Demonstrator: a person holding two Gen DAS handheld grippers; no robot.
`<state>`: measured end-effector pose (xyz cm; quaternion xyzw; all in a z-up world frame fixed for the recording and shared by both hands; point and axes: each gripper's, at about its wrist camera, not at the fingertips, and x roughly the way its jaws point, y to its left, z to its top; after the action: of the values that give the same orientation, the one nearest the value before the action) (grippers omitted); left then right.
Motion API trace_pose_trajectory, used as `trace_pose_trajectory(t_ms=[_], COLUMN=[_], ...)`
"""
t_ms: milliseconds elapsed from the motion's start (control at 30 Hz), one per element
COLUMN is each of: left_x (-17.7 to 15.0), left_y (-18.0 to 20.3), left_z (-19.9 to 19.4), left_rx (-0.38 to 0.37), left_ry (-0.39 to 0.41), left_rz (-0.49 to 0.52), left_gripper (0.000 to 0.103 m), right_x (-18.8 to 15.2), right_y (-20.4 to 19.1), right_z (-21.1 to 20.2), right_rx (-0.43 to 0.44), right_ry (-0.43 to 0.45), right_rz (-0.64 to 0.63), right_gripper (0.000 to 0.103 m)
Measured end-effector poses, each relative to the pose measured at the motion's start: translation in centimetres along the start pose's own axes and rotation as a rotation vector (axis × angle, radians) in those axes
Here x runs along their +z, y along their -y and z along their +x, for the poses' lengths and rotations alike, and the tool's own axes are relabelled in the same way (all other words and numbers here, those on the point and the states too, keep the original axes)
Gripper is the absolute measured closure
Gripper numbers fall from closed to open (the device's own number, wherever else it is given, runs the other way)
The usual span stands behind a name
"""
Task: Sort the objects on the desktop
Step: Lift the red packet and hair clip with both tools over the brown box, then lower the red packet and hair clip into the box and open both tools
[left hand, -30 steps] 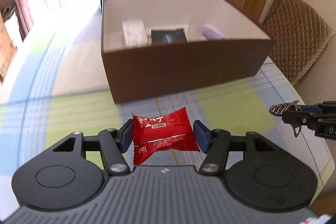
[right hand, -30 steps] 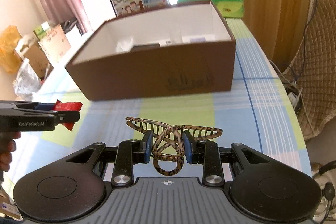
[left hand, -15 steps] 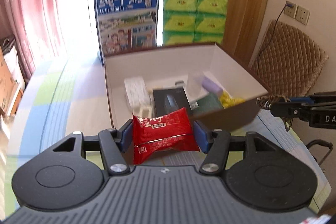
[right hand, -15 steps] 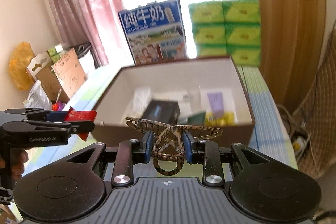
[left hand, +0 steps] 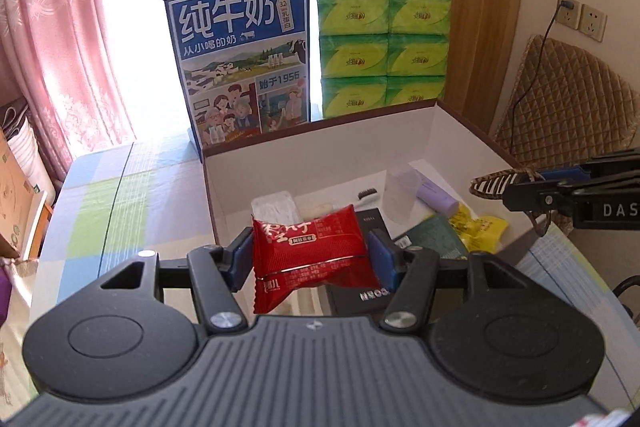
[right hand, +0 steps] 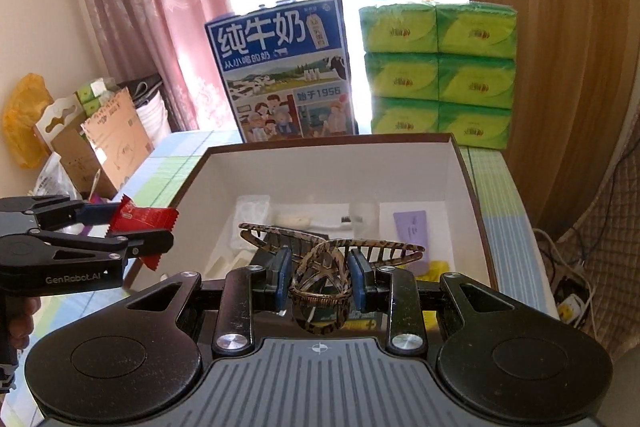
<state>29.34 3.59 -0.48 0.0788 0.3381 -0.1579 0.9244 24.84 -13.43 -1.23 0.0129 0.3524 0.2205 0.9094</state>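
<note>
My left gripper [left hand: 310,259] is shut on a red snack packet [left hand: 308,251], held over the front left part of an open brown box [left hand: 320,143] with a white inside. My right gripper [right hand: 318,275] is shut on a tortoiseshell hair claw clip [right hand: 324,259], held above the same box [right hand: 332,167] near its front. Each gripper shows in the other's view: the right one with the clip [left hand: 496,183] at the right edge, the left one with the packet [right hand: 140,223] at the left edge. Inside the box lie a black case [left hand: 372,223], a purple tube [left hand: 436,195], a yellow packet [left hand: 480,227] and a white pack [left hand: 276,207].
A blue milk carton box [left hand: 244,67] and stacked green tissue packs [left hand: 384,51] stand behind the box. The table has a checked cloth [left hand: 120,207]. A quilted chair [left hand: 560,107] stands at the right, cardboard boxes [right hand: 100,143] and curtains at the left. A hand [right hand: 20,319] holds the left gripper.
Both grippers have risen and moved forward from in front of the box to above its open top, each still holding its object. The inside of the box now shows.
</note>
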Motion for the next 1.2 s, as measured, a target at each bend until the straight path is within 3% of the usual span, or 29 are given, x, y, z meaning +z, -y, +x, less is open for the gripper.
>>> trace_pose_trajectory(t_ms=[433,700,1200], left_x=[2.2,2.8,3.2], left_y=[-1.4,-0.9,-1.3], left_z=[7.9,12.5,16.0], left_rx=[0.003,-0.008,-0.006], left_ry=[-0.092,-0.153,-0.190], left_rz=[0.010,0.036,0.025], left_gripper=[0.047,0.047,0.047], right_x=[1.9,1.2,2.1], right_y=[2.5,2.9,5.1], right_z=[7.8,12.4,17.0], right_rx=[-0.083,-0.162,-0.192], right_ry=[-0.135,-0.233,-0.292], right_rz=[0.023,-0.085,-0.132], right_gripper=[0.075,0.075,0.075])
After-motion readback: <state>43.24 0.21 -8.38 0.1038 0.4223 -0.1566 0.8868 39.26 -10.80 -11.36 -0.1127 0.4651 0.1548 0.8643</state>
